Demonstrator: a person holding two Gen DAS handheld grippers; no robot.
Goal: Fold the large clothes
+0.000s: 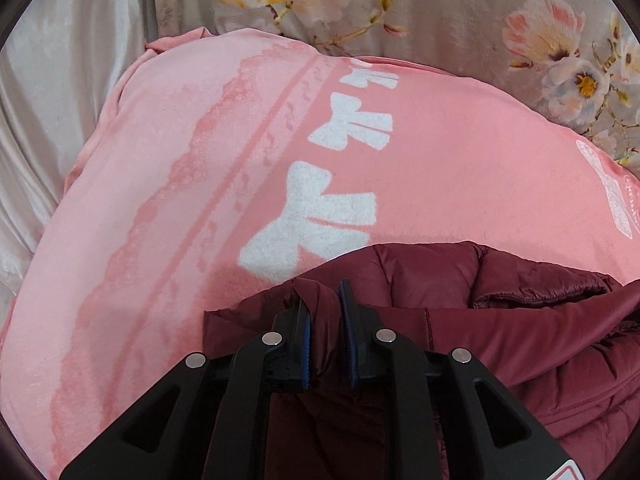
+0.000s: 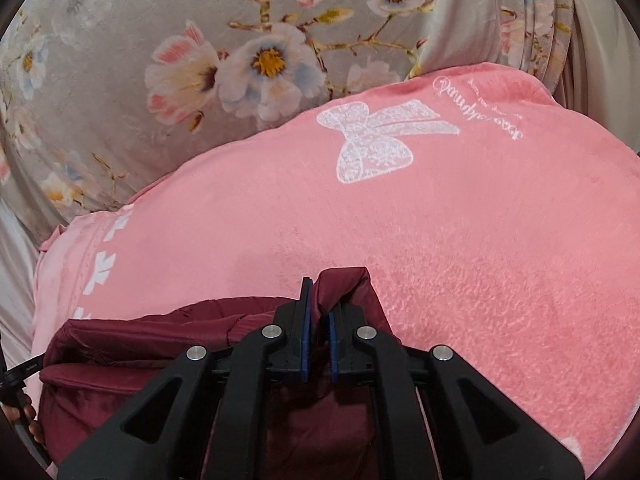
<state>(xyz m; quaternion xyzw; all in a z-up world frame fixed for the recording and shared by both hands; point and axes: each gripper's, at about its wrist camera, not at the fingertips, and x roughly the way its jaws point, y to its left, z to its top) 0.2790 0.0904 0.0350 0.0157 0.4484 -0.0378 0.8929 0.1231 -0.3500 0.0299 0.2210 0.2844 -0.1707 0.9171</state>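
Observation:
A dark red padded jacket (image 1: 500,320) lies on a pink blanket (image 1: 180,200) with white bows. My left gripper (image 1: 325,300) is shut on a fold of the jacket's edge, pinched between its blue pads. In the right wrist view the same jacket (image 2: 140,344) fills the lower left, on the pink blanket (image 2: 480,240). My right gripper (image 2: 318,304) is shut on another fold of the jacket's edge, which sticks up between its fingers. Most of the jacket is hidden below both grippers.
A grey floral bedcover (image 2: 160,60) lies behind the blanket, also in the left wrist view (image 1: 480,20). White satin cloth (image 1: 60,100) lies at the left. A hand and a black strap (image 2: 20,400) show at the lower left edge.

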